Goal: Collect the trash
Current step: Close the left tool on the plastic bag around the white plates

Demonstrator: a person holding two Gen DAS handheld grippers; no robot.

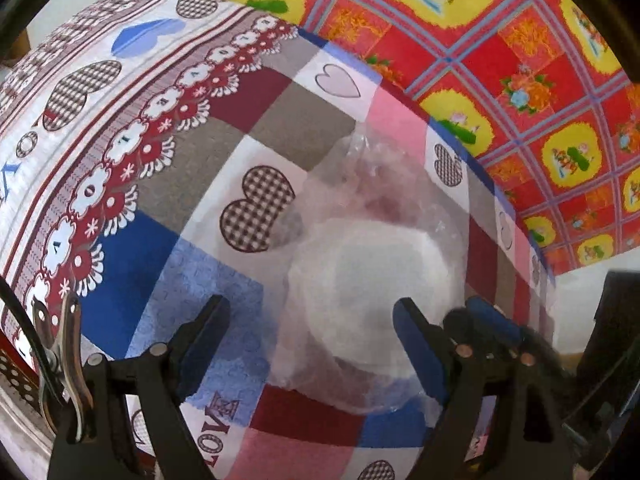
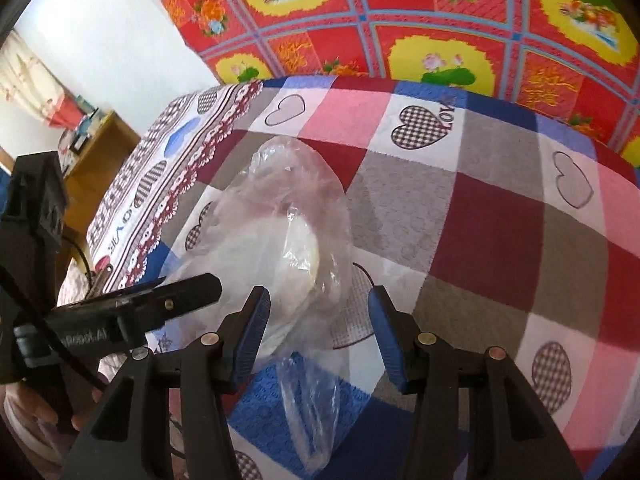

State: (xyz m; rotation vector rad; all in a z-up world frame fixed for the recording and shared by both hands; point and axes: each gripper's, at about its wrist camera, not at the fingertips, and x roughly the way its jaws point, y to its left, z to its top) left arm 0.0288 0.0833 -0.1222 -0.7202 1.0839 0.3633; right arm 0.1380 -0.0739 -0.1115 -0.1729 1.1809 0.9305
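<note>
Clear plastic: one crumpled bag, see-through, holding a round white item, possibly a stack of plates or lids; which, the blur does not let me tell. The bag lies on a patchwork cloth of red, pink, grey, blue and white squares printed with hearts and the word LOVE. In the right wrist view the bag runs from the middle of the frame to the lower centre, its empty tail trailing toward the bottom edge. In the left wrist view the bag sits at centre, with the white item in its lower half.

Cloth, second: red with yellow medallions and flowers, filling the upper right of both views, behind the patchwork one.

Left gripper: black frame, blue-padded fingers, set wide apart at the lower centre of its own view, one on each side of the white item. No pad is seen pressing on the plastic. The same gripper shows at the lower left of the right wrist view, as a black arm reaching in over the bag's left edge.

Right gripper: same build, fingers parted to a middling width, straddling the narrow lower part of the bag at the lower centre of its view. Whether the pads touch the plastic cannot be told.

Wall, pale, upper left; wooden furniture and a curtain at the left edge of the right wrist view.
</note>
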